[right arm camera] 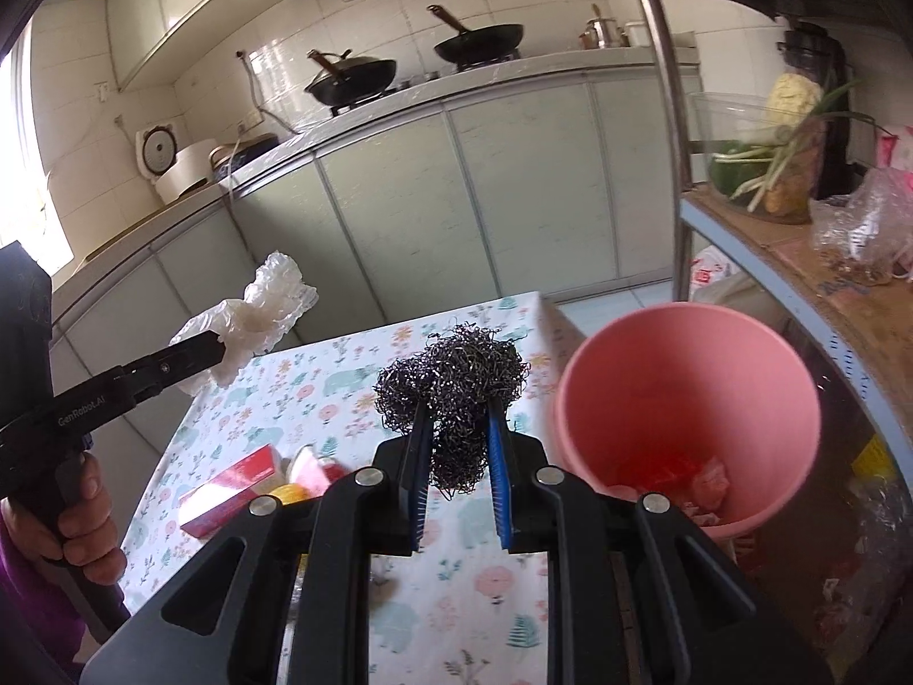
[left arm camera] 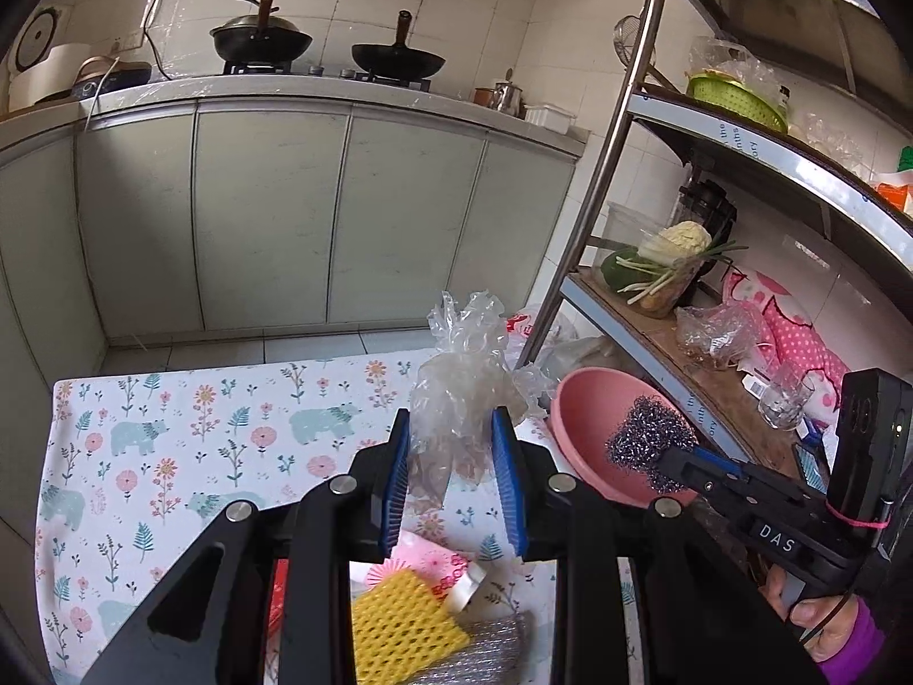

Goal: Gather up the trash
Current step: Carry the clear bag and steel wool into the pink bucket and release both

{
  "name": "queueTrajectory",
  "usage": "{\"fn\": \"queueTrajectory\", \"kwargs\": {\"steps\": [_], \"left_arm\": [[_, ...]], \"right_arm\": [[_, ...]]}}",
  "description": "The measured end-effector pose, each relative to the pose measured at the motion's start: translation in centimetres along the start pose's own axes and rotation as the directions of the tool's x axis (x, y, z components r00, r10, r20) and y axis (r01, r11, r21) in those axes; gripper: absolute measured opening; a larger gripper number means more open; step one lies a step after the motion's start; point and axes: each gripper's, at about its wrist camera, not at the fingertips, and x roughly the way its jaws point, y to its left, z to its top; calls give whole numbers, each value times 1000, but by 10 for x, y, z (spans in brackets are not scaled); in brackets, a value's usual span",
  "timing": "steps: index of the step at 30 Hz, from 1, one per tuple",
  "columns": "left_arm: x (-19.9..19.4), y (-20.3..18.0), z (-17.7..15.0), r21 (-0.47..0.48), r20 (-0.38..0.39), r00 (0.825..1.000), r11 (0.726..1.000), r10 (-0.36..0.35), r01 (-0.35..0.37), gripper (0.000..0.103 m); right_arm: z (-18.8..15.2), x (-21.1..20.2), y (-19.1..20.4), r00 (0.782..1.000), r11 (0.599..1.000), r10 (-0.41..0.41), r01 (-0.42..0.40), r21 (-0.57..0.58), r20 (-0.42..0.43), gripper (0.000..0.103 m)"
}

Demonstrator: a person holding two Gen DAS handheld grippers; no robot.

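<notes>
Scourer (right arm camera: pixel 451 399), a dark tangle of steel wire, sits clamped between the blue pads of the right tool (right arm camera: pixel 456 428), held in the air above the surface (right arm camera: pixel 485 599) and just left of the pink bin (right arm camera: pixel 685 377). Seen from the left wrist, the wire ball hangs at the bin's mouth. Red and pink scraps lie at the bottom of the bin, which stands tilted beside the surface, against a metal shelf (right arm camera: pixel 799 262).

Crumpled clear bag (left arm camera: pixel 462 394) is gripped in the left tool (left arm camera: pixel 451 445), its blue pads pressing on the bag's lower part while the knotted top sticks up. It too is off the surface, left of the bin.

A floral cloth with bears covers the surface. On it, near the left tool, lie a yellow sponge (left arm camera: pixel 399 628), a roll of tape (left arm camera: pixel 465 585) and a red box (right arm camera: pixel 228 491). A hand (right arm camera: pixel 80 519) with a purple sleeve holds each tool's grip. Cabinets and two woks (left arm camera: pixel 394 60) fill the background.
</notes>
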Motion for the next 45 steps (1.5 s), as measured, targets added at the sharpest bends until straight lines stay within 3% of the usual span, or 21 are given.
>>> {"fn": "queueTrajectory", "kwargs": {"steps": [12, 21, 39, 45], "left_arm": [[52, -71, 7, 76, -59, 995, 993, -84, 88, 27], [93, -110, -2, 141, -139, 984, 982, -110, 129, 27], [160, -151, -24, 191, -262, 961, 971, -92, 145, 27], [171, -151, -26, 177, -284, 955, 975, -82, 137, 31]], "right_arm": [[-3, -13, -62, 991, 988, -132, 129, 80, 33, 19], [-10, -2, -102, 984, 975, -175, 173, 142, 7, 19], [-17, 23, -127, 975, 961, -218, 222, 162, -41, 19], [-16, 29, -130, 974, 962, -221, 226, 152, -51, 30]]}}
